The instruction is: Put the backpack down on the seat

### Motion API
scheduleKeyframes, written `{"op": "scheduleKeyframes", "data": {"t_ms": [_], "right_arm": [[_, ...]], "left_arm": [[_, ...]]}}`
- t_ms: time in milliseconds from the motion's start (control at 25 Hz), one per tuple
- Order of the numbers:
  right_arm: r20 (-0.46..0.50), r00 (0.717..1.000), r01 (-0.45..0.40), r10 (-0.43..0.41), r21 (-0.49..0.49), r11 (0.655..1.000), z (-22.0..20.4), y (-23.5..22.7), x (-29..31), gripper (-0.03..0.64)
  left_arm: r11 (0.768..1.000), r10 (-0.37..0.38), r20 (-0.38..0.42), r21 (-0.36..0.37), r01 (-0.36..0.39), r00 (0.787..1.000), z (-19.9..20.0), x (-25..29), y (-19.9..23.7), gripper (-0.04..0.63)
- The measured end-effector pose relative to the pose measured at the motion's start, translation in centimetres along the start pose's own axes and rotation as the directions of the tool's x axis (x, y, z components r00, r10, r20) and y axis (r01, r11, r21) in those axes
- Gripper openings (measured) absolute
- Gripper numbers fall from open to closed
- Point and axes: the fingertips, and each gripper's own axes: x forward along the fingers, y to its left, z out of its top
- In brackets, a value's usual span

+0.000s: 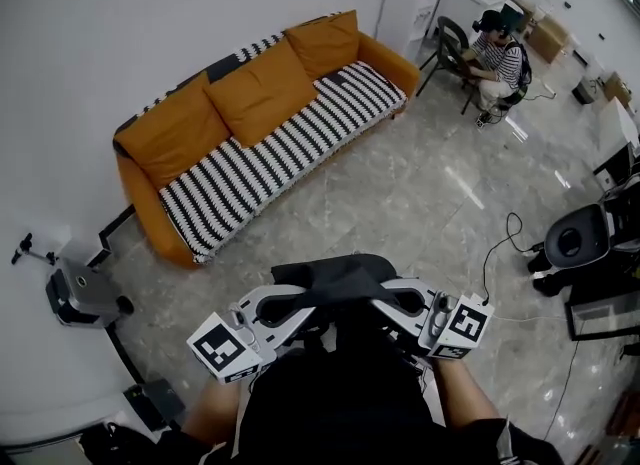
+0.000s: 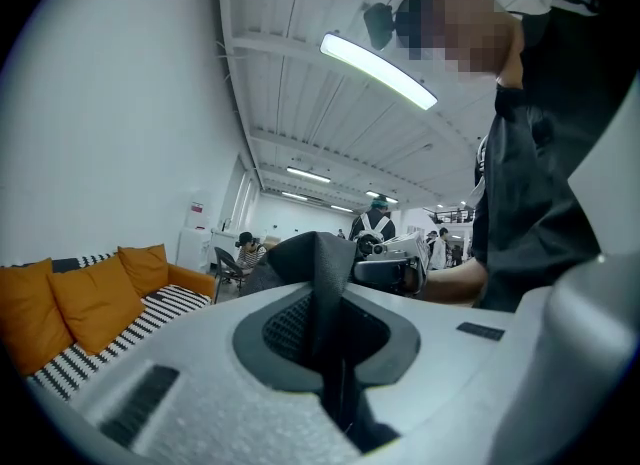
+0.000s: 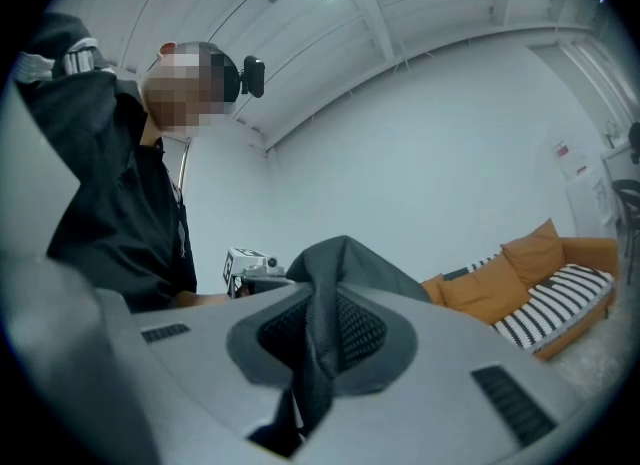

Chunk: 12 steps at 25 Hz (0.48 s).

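Note:
A dark grey backpack [image 1: 335, 278] hangs between my two grippers in the head view, low in the middle, over the marble floor. My left gripper [image 1: 300, 305] is shut on one side of its dark fabric [image 2: 322, 283], which is pinched between the jaws. On the other side my right gripper [image 1: 385, 303] is shut on the fabric [image 3: 325, 293] too. The seat is an orange sofa [image 1: 265, 123] with a black-and-white striped cover and orange cushions. It stands against the wall some way ahead and to the left. Much of the backpack is hidden behind the grippers.
A person sits on a chair [image 1: 450, 48] at the back right by a white cabinet [image 1: 405, 8]. A black cable [image 1: 505, 243] runs over the floor to a round grey device [image 1: 575, 238] at the right. A small grey machine [image 1: 80, 293] stands by the left wall.

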Motion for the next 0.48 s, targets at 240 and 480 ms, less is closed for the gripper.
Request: {"op": "scheduleKeyframes", "data": {"t_ms": [240,480], "right_arm": [[0.001,1.000,-0.015,0.015,0.004,1.000,0.0,-2.5,1.6,0.040],[0.006,0.999,-0.042,0.042,0.016,0.999,0.6,-5.7,2.9,0.040]], "left_arm": [[0.999,0.033,-0.006,-0.004,-0.033,0.999,0.1,0.3,2.7,0.034],[0.998,0.059,-0.016,-0.013,-0.060,0.998,0.3,1.5,5.5,0.034]]}}
